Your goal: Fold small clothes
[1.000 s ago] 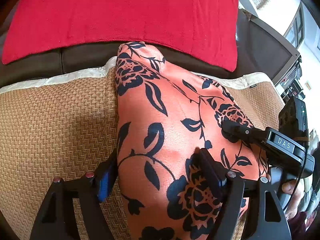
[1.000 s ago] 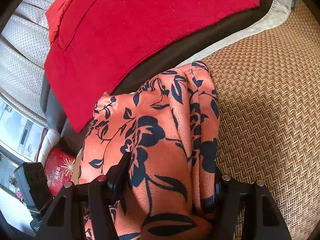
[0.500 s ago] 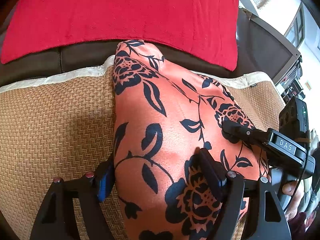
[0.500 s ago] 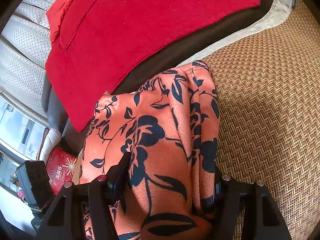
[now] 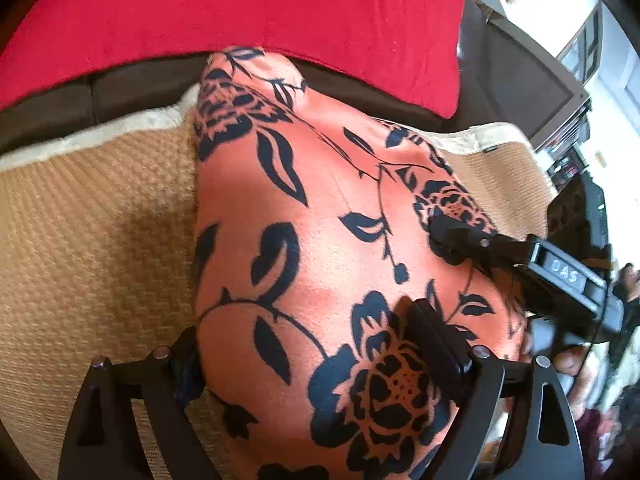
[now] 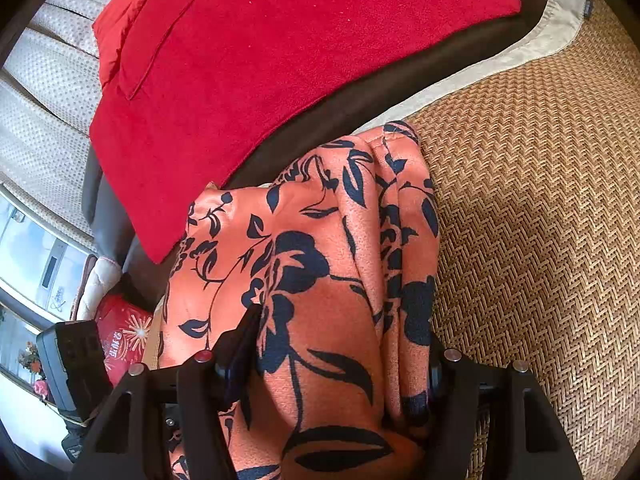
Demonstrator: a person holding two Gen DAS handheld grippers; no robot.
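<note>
Two grippers of mine sit on one orange garment printed with dark navy flowers (image 5: 320, 208), bunched into a long folded bundle on the tan woven herringbone mat (image 5: 88, 240) of a brown sofa.

Through the left wrist camera, my left gripper (image 5: 312, 348) straddles the near end of the bundle and its jaws are opening; the cloth lies between them, and I read the pads as letting go rather than pinching. The fabric looks soft and matte, slightly fuzzy, domed where layers stack. My right gripper (image 5: 460, 236) reaches in from the right edge, its fingertip resting on the cloth. Behind, a red fleecy cushion (image 5: 240, 12) leans on the backrest.

Through the right wrist camera, my right gripper (image 6: 340, 356) is clamped on the gathered folds of the garment (image 6: 320, 264), pleats crowding the right-hand pad. The mat (image 6: 520, 220) is stiff and ribbed, edged in cream binding.

I judge the fold roughly halfway: lengthwise layers are made, but the bundle is lumpy and wants flattening and another fold across.
</note>
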